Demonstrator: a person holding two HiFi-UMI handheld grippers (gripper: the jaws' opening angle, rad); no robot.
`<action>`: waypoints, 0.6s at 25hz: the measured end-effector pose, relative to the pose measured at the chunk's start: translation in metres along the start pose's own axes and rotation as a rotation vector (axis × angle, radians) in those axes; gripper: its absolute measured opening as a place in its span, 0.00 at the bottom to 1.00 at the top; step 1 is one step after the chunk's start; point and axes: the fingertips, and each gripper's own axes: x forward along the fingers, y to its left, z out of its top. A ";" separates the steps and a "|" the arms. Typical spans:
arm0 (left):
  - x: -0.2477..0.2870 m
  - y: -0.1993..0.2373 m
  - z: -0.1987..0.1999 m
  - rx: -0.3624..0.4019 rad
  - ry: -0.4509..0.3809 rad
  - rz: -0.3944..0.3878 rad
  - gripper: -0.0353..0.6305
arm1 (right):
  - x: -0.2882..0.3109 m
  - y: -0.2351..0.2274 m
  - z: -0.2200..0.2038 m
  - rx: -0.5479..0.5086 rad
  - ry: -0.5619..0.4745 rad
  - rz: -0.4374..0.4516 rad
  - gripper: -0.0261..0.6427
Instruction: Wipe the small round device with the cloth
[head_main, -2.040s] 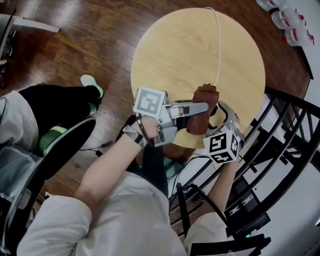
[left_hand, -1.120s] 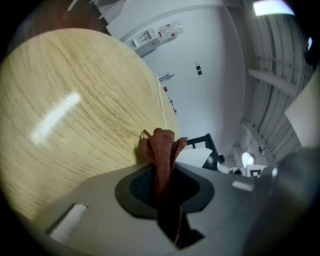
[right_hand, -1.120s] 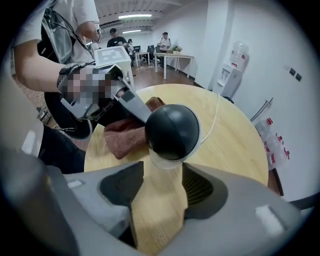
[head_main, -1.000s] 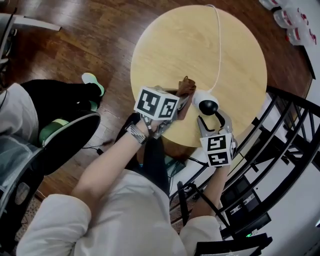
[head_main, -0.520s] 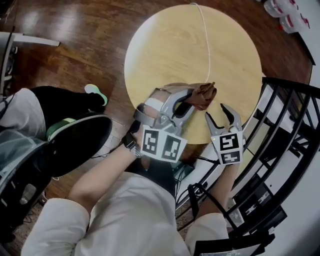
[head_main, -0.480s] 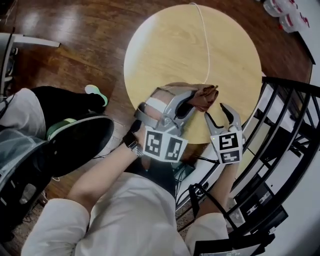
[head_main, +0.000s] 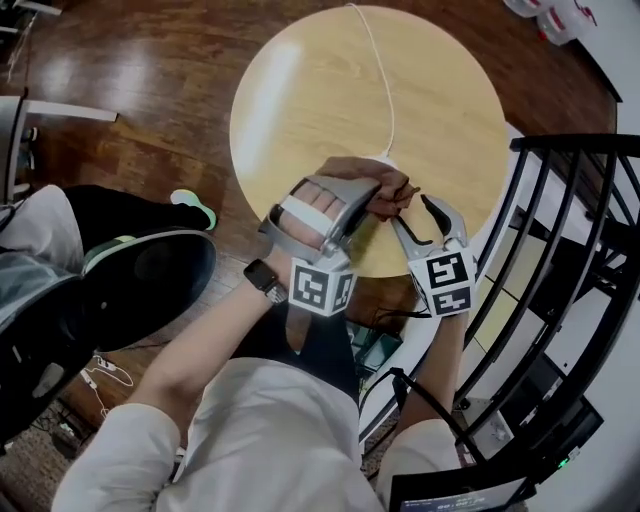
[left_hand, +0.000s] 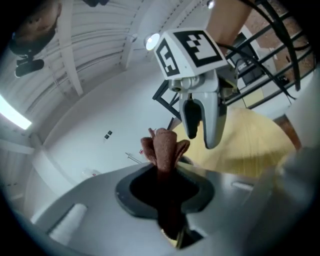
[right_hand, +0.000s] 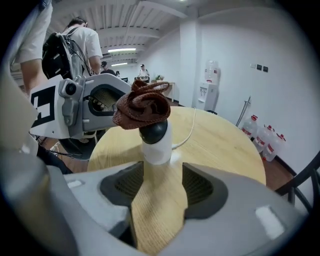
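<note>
Round wooden tabletop (head_main: 310, 90) over a dark wood floor (head_main: 130, 80); on it, near the edge closest to the person, the small round device (right_hand: 156, 142), upright, white in the body with a black dome on top; from its base, a thin white cable (head_main: 387, 100) across the tabletop to the far edge. Clamped in the jaws of the left gripper (left_hand: 164, 187): a brown cloth (left_hand: 162, 150), bunched, its loose end sticking out past the jaw tips; in the right gripper view, bundled on top of the device and touching the black dome, with the white body bare beneath; in the head view, covering the device so that almost none of it shows. Opposite, on the person's right, the right gripper (right_hand: 162, 172), jaws apart and closed on nothing, only bare tabletop between the pads; just ahead of the gap and nearer the left-hand pad, the device, not pressed from either side. Both grippers low over the near rim, tips pointing towards each other, each with its marker cube (head_main: 322, 288) turned towards the person; on the left wrist, a dark watch (head_main: 262, 277). To the right of the tabletop, a black curved railing (head_main: 560, 230); by the far wall, several clear bottles (right_hand: 260, 132) on the floor.
</note>
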 end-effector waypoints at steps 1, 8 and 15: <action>0.000 -0.001 -0.001 0.016 0.000 0.005 0.15 | -0.001 -0.001 -0.001 0.004 -0.012 -0.002 0.40; -0.003 -0.022 -0.002 0.133 -0.013 0.032 0.15 | -0.006 -0.010 0.009 0.038 -0.123 -0.010 0.40; 0.001 -0.064 -0.019 0.176 0.039 -0.085 0.15 | -0.010 -0.009 0.019 -0.051 -0.132 -0.019 0.40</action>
